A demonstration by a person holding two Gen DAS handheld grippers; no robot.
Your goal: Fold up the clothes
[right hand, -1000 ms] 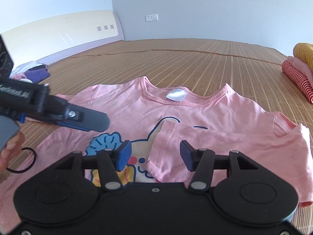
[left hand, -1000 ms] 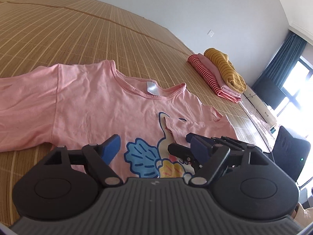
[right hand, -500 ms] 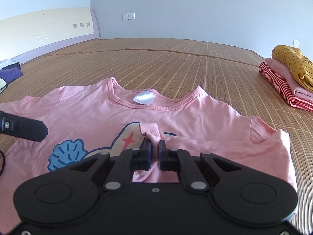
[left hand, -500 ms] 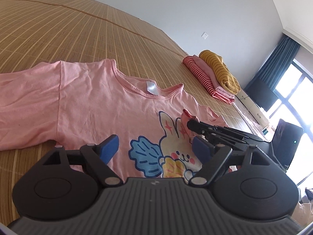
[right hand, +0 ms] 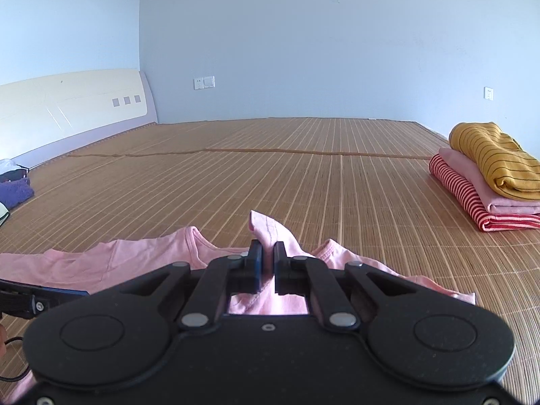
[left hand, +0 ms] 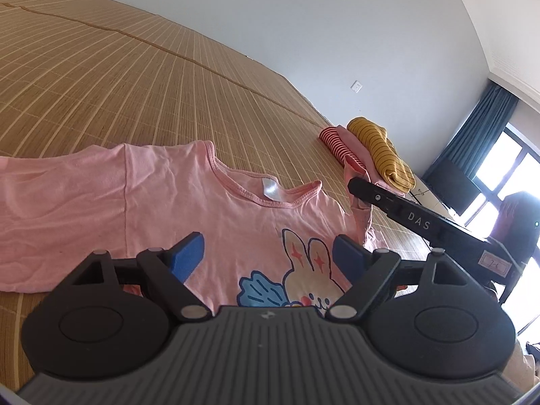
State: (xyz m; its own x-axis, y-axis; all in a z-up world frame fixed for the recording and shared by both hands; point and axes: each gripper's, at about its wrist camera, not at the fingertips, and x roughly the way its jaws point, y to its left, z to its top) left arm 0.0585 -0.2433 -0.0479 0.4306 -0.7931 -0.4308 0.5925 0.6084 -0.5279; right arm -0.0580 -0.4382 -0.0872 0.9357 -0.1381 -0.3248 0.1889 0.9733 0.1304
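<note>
A pink short-sleeved T-shirt with a cartoon rabbit print (left hand: 209, 216) is lying face-up on a woven bamboo mat (left hand: 101, 77), collar pointing toward 12 o'clock in the left wrist view. The right gripper (right hand: 266, 259) is pinching a fold of the shirt's pink sleeve (right hand: 266, 229) between its pressed-together blue pads, the cloth sticking up above the fingertips and lifted off the mat. In the left wrist view that same black tool is reaching in from 3 o'clock with the sleeve bunched at its tip. The left gripper (left hand: 270, 256) is hovering over the shirt's chest with its fingers spread wide, holding nothing. At 2 o'clock a stack of folded clothes, mustard striped on pink on red striped (right hand: 486, 175), is sitting well apart on the mat. A cream headboard (right hand: 67, 108) is standing against the wall at 9 o'clock in the right wrist view.
</note>
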